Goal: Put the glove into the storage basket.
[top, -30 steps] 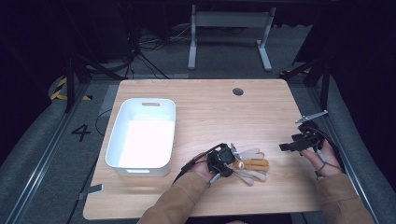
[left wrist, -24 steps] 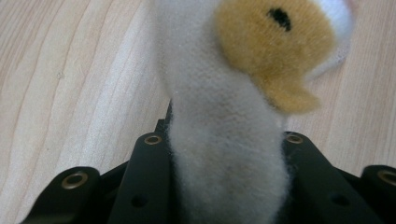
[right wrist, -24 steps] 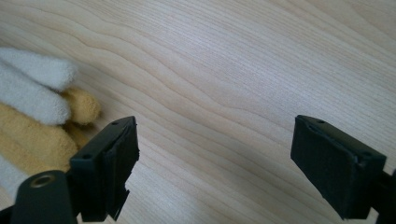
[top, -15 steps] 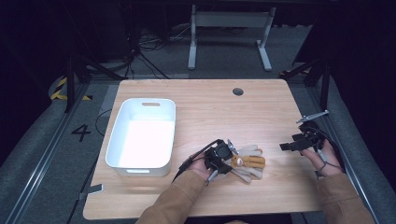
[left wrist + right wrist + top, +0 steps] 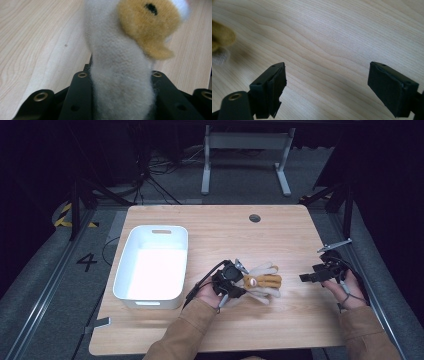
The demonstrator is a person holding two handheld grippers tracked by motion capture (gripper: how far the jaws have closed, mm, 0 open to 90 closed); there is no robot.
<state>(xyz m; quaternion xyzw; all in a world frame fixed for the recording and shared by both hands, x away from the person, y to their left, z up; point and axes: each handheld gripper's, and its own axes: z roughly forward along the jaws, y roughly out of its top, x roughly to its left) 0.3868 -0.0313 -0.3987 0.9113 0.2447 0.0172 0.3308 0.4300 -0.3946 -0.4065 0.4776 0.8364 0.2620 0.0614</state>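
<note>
A: The plush toy (image 5: 260, 284), low and centre in the high view beside the white bin (image 5: 152, 265), was clamped in the left claw (image 5: 234, 281) by one soft limb.

B: It could perhaps be pulled free by its own sag. The right claw (image 5: 311, 276) was held wide open, empty, above the surface (image 5: 280, 240).

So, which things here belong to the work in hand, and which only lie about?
In the work:
- plush toy, clamped in the left gripper
- white bin, probably its goal

Idle:
- right gripper, open, over bare table
</note>
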